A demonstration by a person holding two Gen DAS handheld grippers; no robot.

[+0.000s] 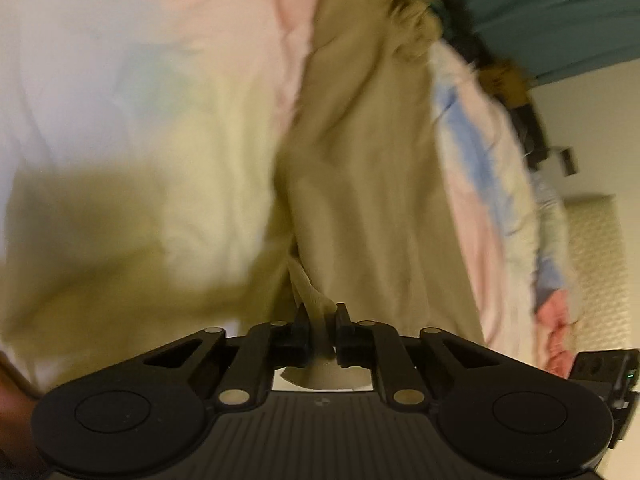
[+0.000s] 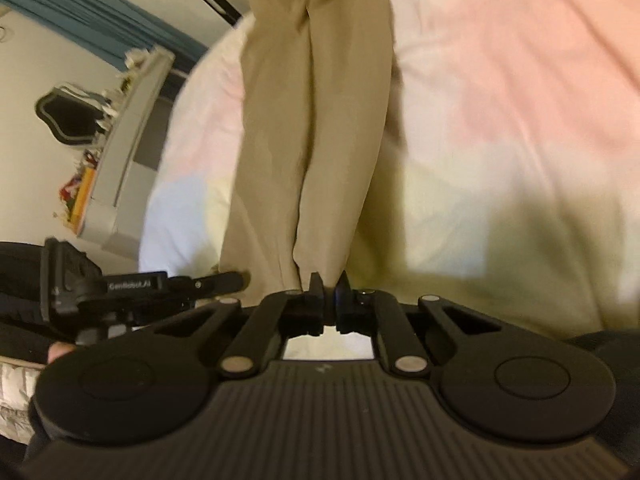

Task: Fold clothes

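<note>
On the pastel bed point(image 2: 500, 80), khaki trousers point(image 2: 312, 120) stretched lengthwise; left tool point(image 1: 322, 320) and right tool point(image 2: 330, 284) both pinched on near cuffs. Likely next: lifting together, folding toward waistband.

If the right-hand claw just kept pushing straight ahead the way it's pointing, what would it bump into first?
The tan trousers: the right gripper is already shut on their near end, and they stretch ahead over the pastel bedcover.
</note>
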